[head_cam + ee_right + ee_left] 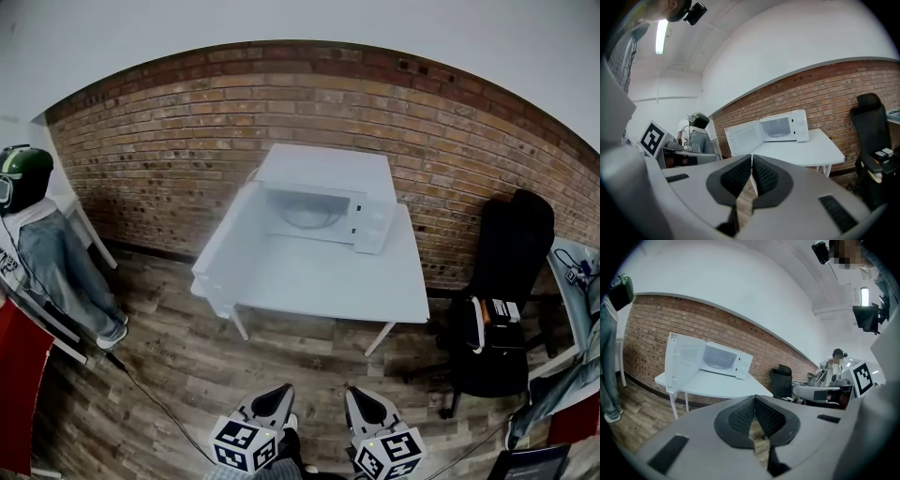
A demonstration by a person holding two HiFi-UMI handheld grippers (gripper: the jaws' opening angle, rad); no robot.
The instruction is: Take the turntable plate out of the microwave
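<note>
I have both tools low in front of me over the brown wood-plank floor [178,375], and neither holds anything: the left gripper [277,396] has its dark ribbed pads pressed together, and the right gripper [362,399] is closed the same way, with only floor showing past its tips. The round clear-glass turntable plate [307,217] lies flat on the floor of the cavity inside the boxy white microwave [328,169], which stands at the back of the white rectangular table [319,281] against the red brick wall [169,150]. What matters for the approach is that the plate is straight ahead and well apart from both tools, roughly on the line between them, so neither hand is clearly nearer. The white microwave door [225,239] stands swung out on the left side, and I judge it will crowd the left gripper's path — the right has the freer way in. Being round, the plate gives me no long axis to line up on; I'd have to open up first and take its near rim level through the cavity mouth.
</note>
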